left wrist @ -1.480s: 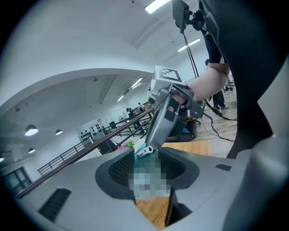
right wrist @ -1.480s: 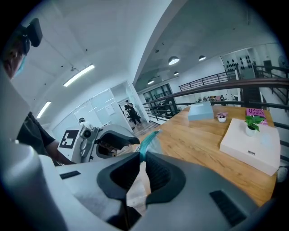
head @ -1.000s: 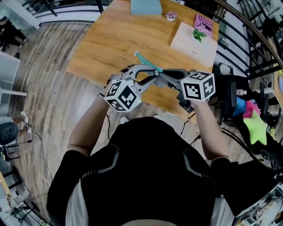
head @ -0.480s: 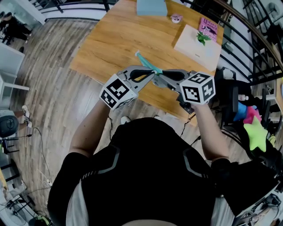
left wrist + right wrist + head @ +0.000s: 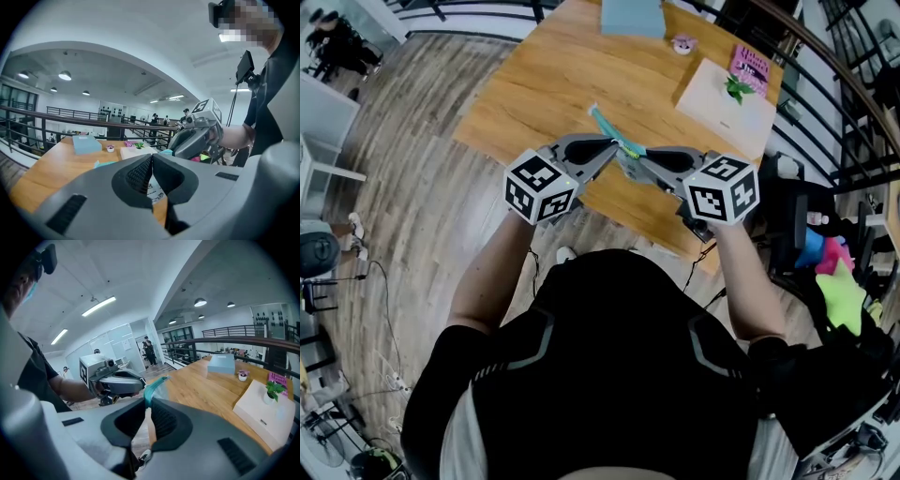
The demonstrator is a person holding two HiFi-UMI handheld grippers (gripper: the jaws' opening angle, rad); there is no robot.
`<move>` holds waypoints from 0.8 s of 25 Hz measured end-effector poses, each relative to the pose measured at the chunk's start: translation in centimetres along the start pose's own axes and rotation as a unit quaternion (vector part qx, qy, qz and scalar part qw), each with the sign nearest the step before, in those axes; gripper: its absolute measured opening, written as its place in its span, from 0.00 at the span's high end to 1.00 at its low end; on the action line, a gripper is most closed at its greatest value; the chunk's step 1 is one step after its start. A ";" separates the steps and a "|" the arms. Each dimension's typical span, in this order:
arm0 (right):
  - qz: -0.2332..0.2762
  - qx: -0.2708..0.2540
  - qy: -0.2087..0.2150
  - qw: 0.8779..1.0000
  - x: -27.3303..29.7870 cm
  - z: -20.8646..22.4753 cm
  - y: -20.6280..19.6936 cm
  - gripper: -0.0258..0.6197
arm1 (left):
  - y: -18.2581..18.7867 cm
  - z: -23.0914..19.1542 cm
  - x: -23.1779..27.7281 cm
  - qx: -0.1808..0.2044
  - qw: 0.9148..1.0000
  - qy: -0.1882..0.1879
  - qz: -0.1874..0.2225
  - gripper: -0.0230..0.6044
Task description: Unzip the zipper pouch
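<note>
Head view steeply down; gripper views face each other, sharing table (image 5: 534,84).

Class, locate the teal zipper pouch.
Head view, centre: the teal zipper pouch is clamped in the right gripper, beside the left gripper, above the near edge of the wooden table.

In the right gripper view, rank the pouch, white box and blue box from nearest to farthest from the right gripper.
1. Pouch, held by the right gripper.
2. White box, lower right.
3. Blue box, farther back, upper right.
</note>
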State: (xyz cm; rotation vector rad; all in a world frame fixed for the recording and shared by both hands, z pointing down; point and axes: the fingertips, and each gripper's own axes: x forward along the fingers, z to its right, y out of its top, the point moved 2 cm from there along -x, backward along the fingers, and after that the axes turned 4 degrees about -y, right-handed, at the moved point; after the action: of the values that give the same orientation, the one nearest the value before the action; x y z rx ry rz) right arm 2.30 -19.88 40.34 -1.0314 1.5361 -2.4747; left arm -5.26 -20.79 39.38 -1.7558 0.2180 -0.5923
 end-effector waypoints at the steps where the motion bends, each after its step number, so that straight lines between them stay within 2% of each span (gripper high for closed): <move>1: -0.001 -0.001 0.000 1.000 0.1 0.0 0.1 0.88 | 0.0 -0.3 -0.2 -0.002 1.000 0.006 -0.001 0.91; 9: -0.005 -0.005 0.005 1.000 0.3 0.7 -0.2 0.88 | -0.2 -2.6 -1.5 -0.005 0.998 0.062 0.002 0.91; 20: -0.003 -0.005 0.005 1.000 1.0 1.1 0.3 0.88 | -0.4 -5.2 -3.2 -0.025 0.994 0.102 0.003 0.91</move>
State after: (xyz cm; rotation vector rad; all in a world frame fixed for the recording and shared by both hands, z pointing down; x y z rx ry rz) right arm 2.03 -21.27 40.87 -1.0284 1.5512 -2.4828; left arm -10.60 -23.69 39.75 -1.7413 0.3825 -0.7691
